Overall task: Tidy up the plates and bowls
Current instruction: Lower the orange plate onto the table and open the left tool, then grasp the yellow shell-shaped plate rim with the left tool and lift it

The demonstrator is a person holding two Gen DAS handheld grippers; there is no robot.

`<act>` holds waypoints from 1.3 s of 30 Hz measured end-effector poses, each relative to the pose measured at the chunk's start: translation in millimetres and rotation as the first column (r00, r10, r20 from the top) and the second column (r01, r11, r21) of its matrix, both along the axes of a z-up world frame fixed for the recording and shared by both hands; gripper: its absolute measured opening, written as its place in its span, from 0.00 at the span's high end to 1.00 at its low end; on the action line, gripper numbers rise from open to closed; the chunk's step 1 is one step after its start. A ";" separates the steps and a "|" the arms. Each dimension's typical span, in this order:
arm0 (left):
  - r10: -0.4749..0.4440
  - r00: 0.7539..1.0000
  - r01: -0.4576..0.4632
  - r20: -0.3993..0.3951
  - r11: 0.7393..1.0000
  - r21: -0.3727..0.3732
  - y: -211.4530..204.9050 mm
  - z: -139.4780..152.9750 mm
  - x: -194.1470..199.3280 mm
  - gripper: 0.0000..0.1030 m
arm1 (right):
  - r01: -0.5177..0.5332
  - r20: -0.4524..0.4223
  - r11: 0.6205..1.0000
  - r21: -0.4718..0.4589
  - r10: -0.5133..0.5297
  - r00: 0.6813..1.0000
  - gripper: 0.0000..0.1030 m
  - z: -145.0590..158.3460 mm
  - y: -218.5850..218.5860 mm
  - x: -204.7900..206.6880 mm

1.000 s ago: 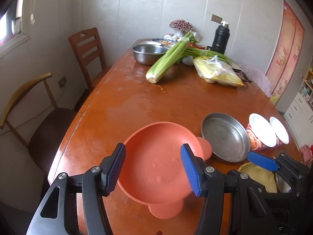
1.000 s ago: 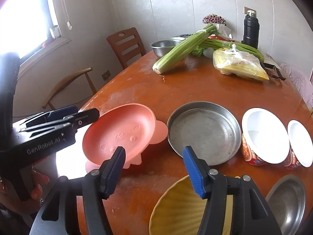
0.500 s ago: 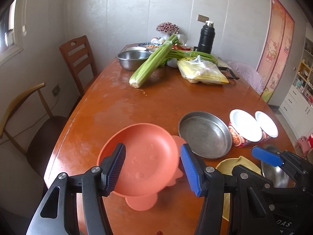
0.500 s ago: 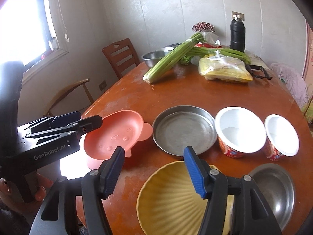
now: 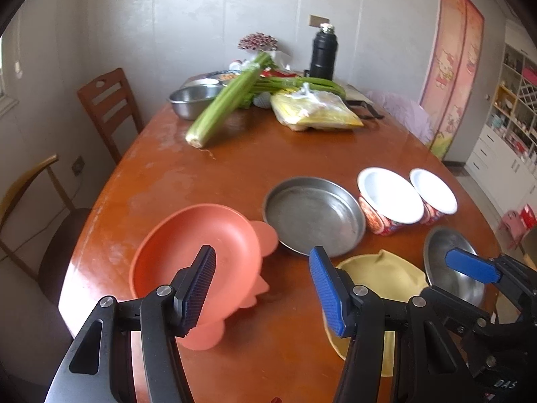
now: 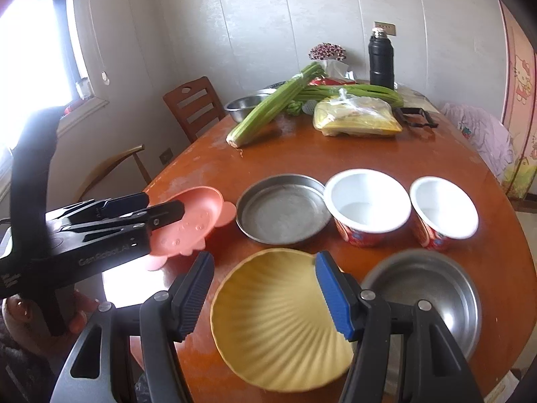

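Note:
A salmon-pink animal-shaped plate (image 5: 194,255) (image 6: 191,218) lies near the table's front left edge. Right of it sit a shallow steel pan (image 5: 313,215) (image 6: 283,208) and two white bowls with red sides (image 5: 389,198) (image 6: 443,206). A yellow shell-ribbed plate (image 6: 278,315) (image 5: 379,278) and a steel bowl (image 6: 426,295) lie at the front. My left gripper (image 5: 263,290) hovers open just right of the pink plate, with nothing between its fingers. My right gripper (image 6: 265,297) hangs open above the yellow plate, not touching it.
Celery bunches (image 5: 228,107), a steel basin (image 5: 193,99), a yellow bag (image 5: 315,114) and a black flask (image 5: 322,53) fill the far end of the table. Two chairs (image 5: 107,107) stand along the left side. A person's hand (image 6: 20,315) holds the left gripper.
Both grippers have drawn back and shifted right above the table. More of the yellow plate and steel bowl now shows. The dishes have not moved, and both grippers' jaws stand as before.

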State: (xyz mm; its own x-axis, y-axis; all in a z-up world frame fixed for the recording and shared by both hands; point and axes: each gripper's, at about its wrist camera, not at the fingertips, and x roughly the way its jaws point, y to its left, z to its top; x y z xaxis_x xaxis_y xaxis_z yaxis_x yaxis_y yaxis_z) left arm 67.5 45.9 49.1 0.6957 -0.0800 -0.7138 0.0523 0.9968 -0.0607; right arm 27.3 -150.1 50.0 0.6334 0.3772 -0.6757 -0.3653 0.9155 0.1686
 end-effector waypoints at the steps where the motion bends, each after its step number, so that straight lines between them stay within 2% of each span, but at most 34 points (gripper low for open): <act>1: -0.007 1.000 0.007 -0.005 1.000 -0.001 -2.9 -2.1 0.0 0.42 | 0.006 -0.001 1.000 0.002 -0.006 1.000 0.40 -1.0 -3.0 -3.8; 9: -0.051 0.998 0.052 -0.041 0.999 0.013 -21.9 -18.3 -4.4 0.42 | 0.054 -0.038 0.999 -0.001 -0.054 0.998 0.40 -20.8 -28.0 -22.9; 18: -0.091 0.993 0.093 -0.081 0.995 0.028 -39.3 -36.9 -9.0 0.42 | 0.043 -0.097 0.999 0.007 -0.042 0.994 0.40 -40.2 -32.6 -43.0; 28: -0.109 0.988 0.114 -0.112 0.993 0.033 -45.5 -52.2 0.7 0.42 | 0.146 -0.199 0.989 0.022 -0.138 0.970 0.40 -63.8 -51.2 -44.4; 39: -0.155 0.979 0.161 -0.135 0.986 0.037 -57.6 -65.0 21.3 0.42 | 0.182 -0.202 0.983 -0.028 -0.184 0.962 0.40 -72.6 -44.6 -28.3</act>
State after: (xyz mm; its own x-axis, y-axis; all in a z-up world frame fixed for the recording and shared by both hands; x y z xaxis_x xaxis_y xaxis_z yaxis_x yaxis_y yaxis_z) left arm 88.8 -11.7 -16.0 0.5773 -0.1450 -0.8036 0.2038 0.9785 -0.0302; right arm -0.9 -194.7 -22.6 0.5404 0.2610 -0.7999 -0.1504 0.9653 0.2134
